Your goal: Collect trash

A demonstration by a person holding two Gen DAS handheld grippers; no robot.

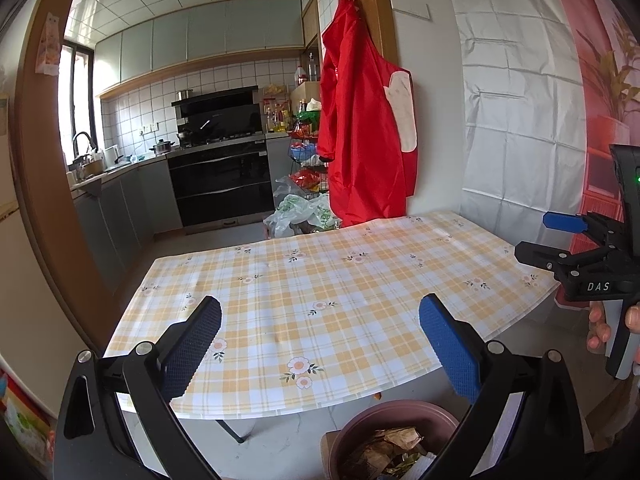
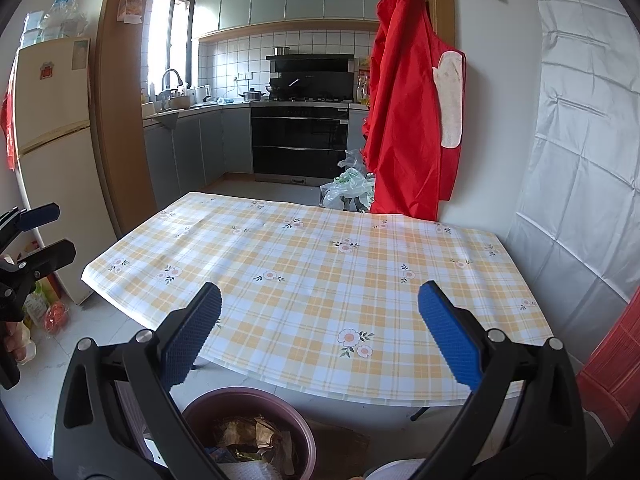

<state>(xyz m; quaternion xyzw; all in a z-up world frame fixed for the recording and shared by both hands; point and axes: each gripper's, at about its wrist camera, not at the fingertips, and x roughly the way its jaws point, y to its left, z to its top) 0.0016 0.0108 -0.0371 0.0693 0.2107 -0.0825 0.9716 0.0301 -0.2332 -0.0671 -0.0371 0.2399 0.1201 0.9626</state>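
Both tools [image 1: 320, 344] [image 2: 320, 340] gape above the trash-filled bin [image 2: 296, 428].

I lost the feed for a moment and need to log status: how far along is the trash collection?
Done, by the look of it: the checked tablecloth shows no litter, and the purple bin by the table's near edge holds crumpled wrappers. In hand: nothing; the left gripper and right gripper are both open and hold nothing. Left: nothing visible on the table; the plastic bags on the kitchen floor may not count.

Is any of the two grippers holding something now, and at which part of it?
Nothing is held. The left gripper and right gripper both have open, empty jaws above the table.
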